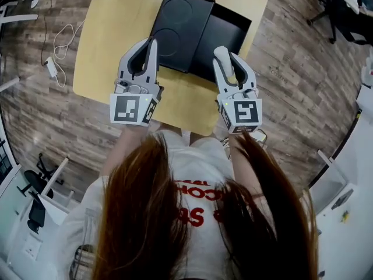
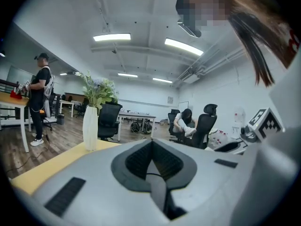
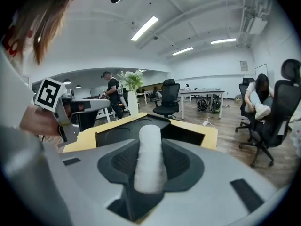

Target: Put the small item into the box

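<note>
A black box (image 1: 224,37) stands open on the yellow table (image 1: 105,51), and its lid (image 1: 178,28) lies against its left side. My right gripper (image 1: 228,54) is shut on a small white cylinder (image 1: 223,60), held over the table's near edge just before the box. In the right gripper view the cylinder (image 3: 149,159) sticks out past the jaws toward the box (image 3: 188,133) and lid (image 3: 113,136). My left gripper (image 1: 152,41) is shut and holds nothing, its tips (image 2: 151,142) near the lid's front corner.
A white vase with a plant (image 2: 90,126) stands at the table's far edge. A cable and charger (image 1: 58,57) lie on the wooden floor to the left. Office chairs (image 3: 167,100) and desks stand beyond, with a seated person (image 3: 257,100) and a standing person (image 2: 40,98).
</note>
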`<state>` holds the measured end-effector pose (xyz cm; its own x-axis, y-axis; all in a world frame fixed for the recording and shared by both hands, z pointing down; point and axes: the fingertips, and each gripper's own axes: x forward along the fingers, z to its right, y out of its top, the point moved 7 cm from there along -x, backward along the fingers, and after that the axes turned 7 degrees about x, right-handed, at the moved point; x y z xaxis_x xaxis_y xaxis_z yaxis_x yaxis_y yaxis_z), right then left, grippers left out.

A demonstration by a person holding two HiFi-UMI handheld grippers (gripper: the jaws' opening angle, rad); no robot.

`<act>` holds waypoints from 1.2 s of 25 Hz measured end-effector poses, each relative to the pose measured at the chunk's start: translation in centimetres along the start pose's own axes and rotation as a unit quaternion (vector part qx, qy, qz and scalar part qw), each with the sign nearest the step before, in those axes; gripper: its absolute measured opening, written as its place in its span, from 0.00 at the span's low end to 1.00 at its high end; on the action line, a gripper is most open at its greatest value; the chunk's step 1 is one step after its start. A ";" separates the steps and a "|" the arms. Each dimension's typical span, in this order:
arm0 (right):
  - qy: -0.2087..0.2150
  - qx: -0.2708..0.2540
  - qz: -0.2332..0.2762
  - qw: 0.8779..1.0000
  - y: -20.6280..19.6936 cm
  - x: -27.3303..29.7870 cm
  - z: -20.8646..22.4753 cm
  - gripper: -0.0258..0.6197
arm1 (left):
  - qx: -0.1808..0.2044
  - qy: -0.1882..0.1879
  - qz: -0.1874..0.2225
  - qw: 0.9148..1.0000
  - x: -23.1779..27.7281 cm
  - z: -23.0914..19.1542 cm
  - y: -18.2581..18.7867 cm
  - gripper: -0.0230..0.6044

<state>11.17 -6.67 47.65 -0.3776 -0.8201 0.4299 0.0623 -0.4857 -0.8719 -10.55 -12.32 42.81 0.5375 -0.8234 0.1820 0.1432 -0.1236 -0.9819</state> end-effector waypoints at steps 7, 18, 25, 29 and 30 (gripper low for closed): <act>0.013 0.016 -0.045 0.999 -2.7 0.5 -0.4 0.30 | -0.005 0.003 -0.010 1.000 -0.9 0.4 -0.9 0.05; 0.023 0.032 0.006 0.999 0.0 0.2 -0.4 0.20 | -0.008 0.004 0.003 1.000 -1.0 0.3 0.1 0.05; 0.014 0.020 0.086 0.996 5.0 -1.7 -0.3 0.08 | 0.000 0.011 0.030 0.999 -1.0 0.1 2.7 0.05; 0.009 0.009 0.117 0.993 7.8 -3.1 -0.1 0.07 | 0.010 0.016 0.053 0.998 -1.2 0.1 4.8 0.05; 0.007 0.008 0.125 0.992 8.4 -3.4 -0.1 0.06 | 0.012 0.018 0.058 0.998 -1.2 0.1 5.3 0.05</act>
<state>12.91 -7.89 38.84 -0.3620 -0.9110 0.1978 0.1697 -0.2731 -0.9469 -10.39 -11.92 37.37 0.5213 -0.8509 0.0653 0.1019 -0.0139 -0.9947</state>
